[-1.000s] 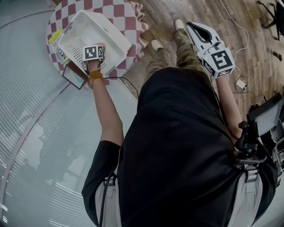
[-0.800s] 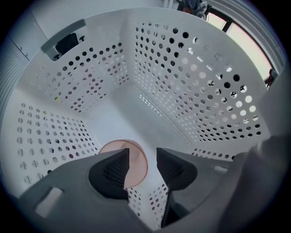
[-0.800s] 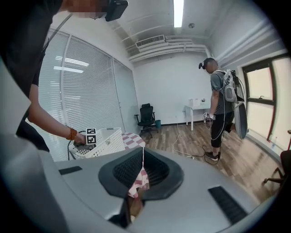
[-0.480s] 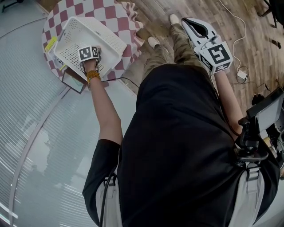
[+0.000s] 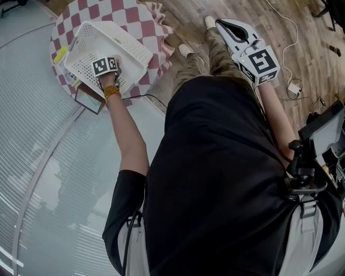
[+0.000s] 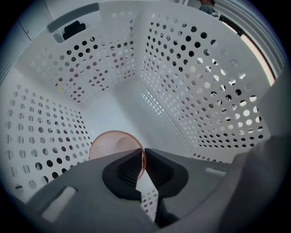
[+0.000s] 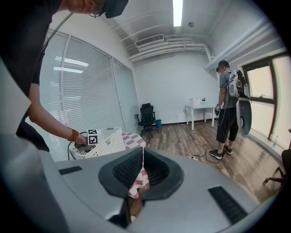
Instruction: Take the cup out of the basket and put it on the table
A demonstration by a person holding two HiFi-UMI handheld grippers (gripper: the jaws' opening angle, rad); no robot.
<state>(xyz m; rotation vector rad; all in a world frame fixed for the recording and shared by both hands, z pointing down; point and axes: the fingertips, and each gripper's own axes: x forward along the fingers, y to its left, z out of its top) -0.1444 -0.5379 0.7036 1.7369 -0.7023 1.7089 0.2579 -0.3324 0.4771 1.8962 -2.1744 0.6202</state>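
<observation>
The left tongs [image 6: 142, 154], just closing, pinched the rim of the translucent pink plastic cup [image 6: 109, 144], at seven o'clock low in the white perforated plastic basket [image 6: 195, 91]. So thin a hold might slip on lifting. The right tongs [image 7: 142, 154] were pressed together, empty, and the basket crowded the red-checked worktop [image 5: 137, 13].

Empty right gripper [image 7: 142, 149], jaws together, white basket [image 7: 107, 141] beyond

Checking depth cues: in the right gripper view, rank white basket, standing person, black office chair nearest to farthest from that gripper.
1. white basket, low left, on the checkered table.
2. standing person, right side, mid-room.
3. black office chair, centre, by the far wall.
</observation>
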